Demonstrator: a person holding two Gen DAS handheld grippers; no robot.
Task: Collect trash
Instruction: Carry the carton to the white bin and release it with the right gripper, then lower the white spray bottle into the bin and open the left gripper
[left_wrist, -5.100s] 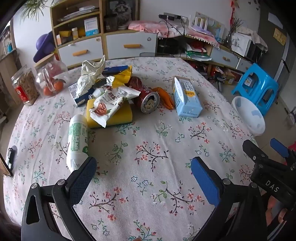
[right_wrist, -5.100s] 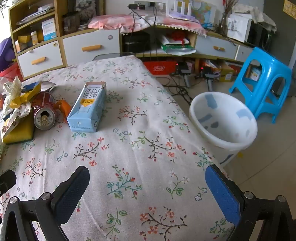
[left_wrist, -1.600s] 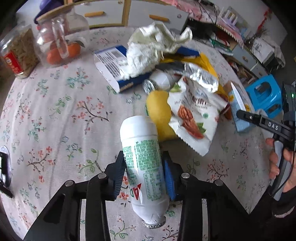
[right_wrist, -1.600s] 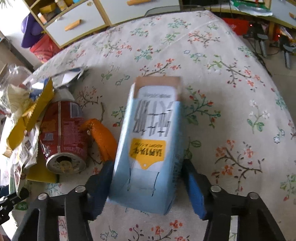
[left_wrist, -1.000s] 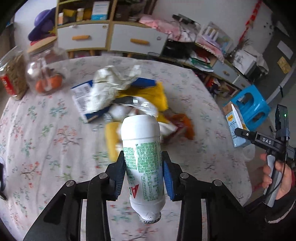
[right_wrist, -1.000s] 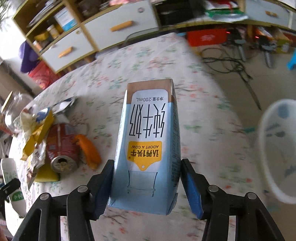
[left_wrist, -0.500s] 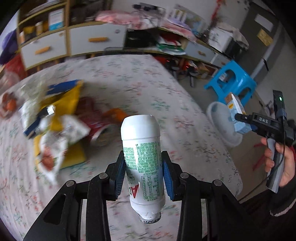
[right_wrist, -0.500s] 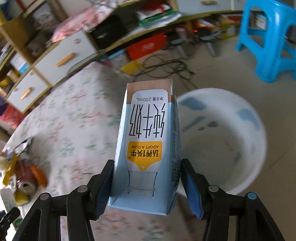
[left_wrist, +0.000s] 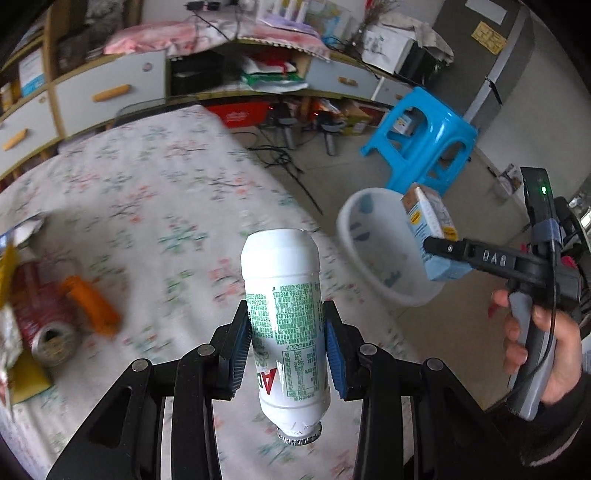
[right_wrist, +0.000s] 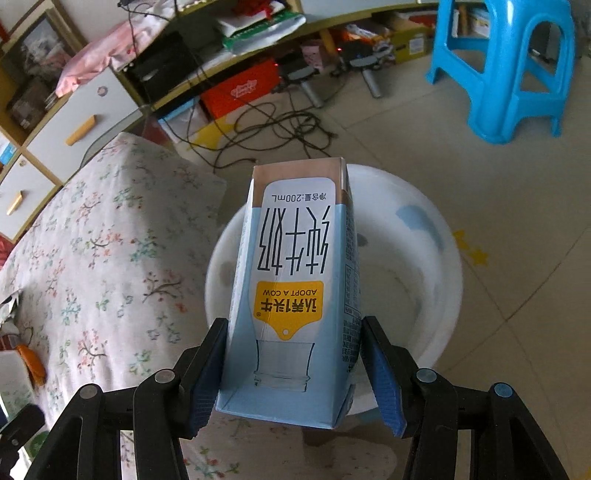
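My left gripper (left_wrist: 288, 356) is shut on a white plastic bottle (left_wrist: 284, 306) with green print, held mouth-down above the flowered tablecloth (left_wrist: 155, 206). My right gripper (right_wrist: 295, 369) is shut on a light blue milk carton (right_wrist: 295, 295), held over the white bin (right_wrist: 417, 258) on the floor beside the table. In the left wrist view the carton (left_wrist: 428, 225) hangs at the bin's (left_wrist: 369, 251) right rim, in the right gripper (left_wrist: 443, 251) with a hand (left_wrist: 543, 343) on its handle. A red can (left_wrist: 40, 317) and an orange piece (left_wrist: 92, 302) lie at the table's left.
A blue plastic stool (right_wrist: 513, 66) stands on the floor beyond the bin, with cables (right_wrist: 273, 125) and boxes under a low shelf (left_wrist: 277, 70). Drawers (left_wrist: 107, 96) line the back wall. More wrappers (left_wrist: 7, 258) lie at the table's left edge.
Both grippers have swung right, away from the trash pile toward the bin. The carton now hangs over the bin's opening; the bottle has crossed the table toward its right edge.
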